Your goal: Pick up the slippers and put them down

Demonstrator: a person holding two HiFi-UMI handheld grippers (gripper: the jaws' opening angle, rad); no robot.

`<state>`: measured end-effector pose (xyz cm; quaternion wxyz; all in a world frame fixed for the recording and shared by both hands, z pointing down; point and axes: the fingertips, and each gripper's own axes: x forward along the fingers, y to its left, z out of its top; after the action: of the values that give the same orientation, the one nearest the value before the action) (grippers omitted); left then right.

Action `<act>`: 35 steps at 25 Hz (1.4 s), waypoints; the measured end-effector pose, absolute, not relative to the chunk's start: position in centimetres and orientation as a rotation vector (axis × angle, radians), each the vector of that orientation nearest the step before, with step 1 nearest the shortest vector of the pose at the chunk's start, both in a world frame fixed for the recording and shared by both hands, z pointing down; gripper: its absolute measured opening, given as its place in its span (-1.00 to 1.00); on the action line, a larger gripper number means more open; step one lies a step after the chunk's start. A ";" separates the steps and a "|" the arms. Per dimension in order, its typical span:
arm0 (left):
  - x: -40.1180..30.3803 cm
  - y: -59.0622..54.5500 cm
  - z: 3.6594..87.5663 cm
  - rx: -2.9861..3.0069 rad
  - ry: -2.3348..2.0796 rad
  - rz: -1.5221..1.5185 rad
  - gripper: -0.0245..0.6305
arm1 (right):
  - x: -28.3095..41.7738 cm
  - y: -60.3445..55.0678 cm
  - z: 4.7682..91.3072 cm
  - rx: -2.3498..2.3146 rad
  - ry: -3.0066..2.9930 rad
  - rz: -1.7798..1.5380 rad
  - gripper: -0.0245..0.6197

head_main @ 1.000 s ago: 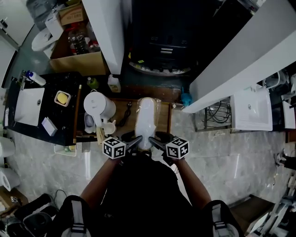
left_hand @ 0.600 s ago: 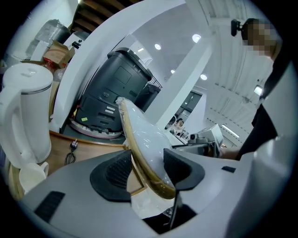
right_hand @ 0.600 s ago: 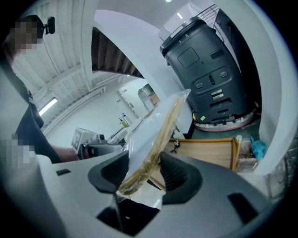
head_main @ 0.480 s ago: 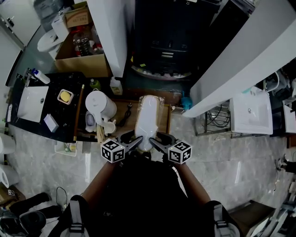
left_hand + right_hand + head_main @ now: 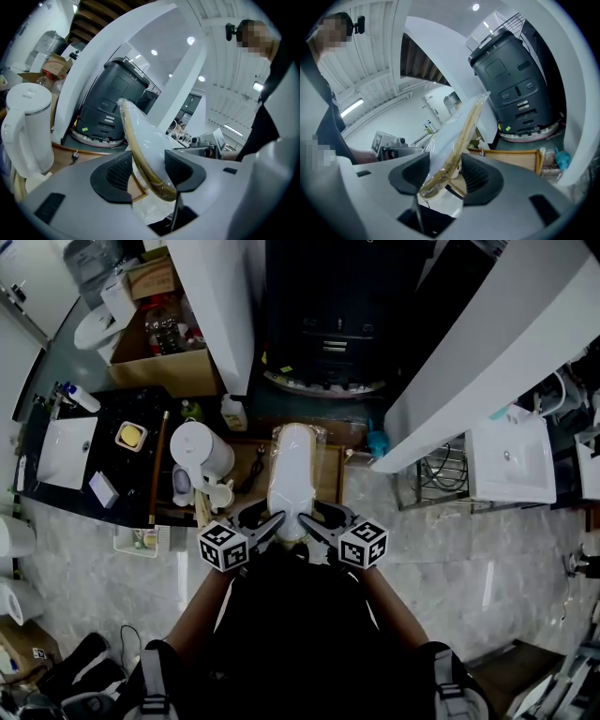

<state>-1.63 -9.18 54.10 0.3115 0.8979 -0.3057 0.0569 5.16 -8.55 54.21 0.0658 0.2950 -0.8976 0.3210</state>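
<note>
A pair of white slippers (image 5: 291, 479) with tan soles, wrapped in clear plastic, hangs above the wooden tray (image 5: 330, 482), its toe end pointing away from me. My left gripper (image 5: 273, 522) and right gripper (image 5: 307, 522) hold its near end from either side. In the left gripper view the slippers (image 5: 140, 136) run up between the pads, and the left gripper (image 5: 146, 172) is shut on the sole edge. In the right gripper view the slippers (image 5: 461, 136) rise the same way, with the right gripper (image 5: 443, 176) shut on them.
A white kettle (image 5: 202, 454) and small cups stand on the tray's left. Left of that is a black counter with a white sink (image 5: 64, 451). A dark grey machine (image 5: 328, 334) stands behind, between two white pillars. A cardboard box (image 5: 159, 367) sits at the back left.
Both grippers have lifted the wrapped slippers up off the wooden tray, rolling slightly. The grip has not changed.
</note>
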 end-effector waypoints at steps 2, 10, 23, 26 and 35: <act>-1.7 -9.0 54.0 2.377 -0.808 0.154 -0.26 | 5.1 -8.4 54.3 0.884 -2.710 0.965 -0.25; -1.7 -8.4 53.8 2.379 -0.832 0.144 -0.26 | 5.0 -7.8 54.6 0.858 -2.709 0.976 -0.26; -2.2 -7.9 53.2 2.397 -0.832 0.120 -0.26 | 4.4 -7.1 54.5 0.862 -2.715 0.970 -0.25; -2.2 -7.7 53.1 2.399 -0.833 0.127 -0.26 | 4.4 -6.9 54.4 0.859 -2.715 0.966 -0.26; -2.5 -6.9 53.3 2.391 -0.838 0.138 -0.26 | 4.1 -6.1 55.0 0.842 -2.708 0.961 -0.26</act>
<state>-2.51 -6.88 53.32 0.2974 0.8997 -0.3152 0.0518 4.09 -6.13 54.97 0.0737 0.2803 -0.9020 0.3200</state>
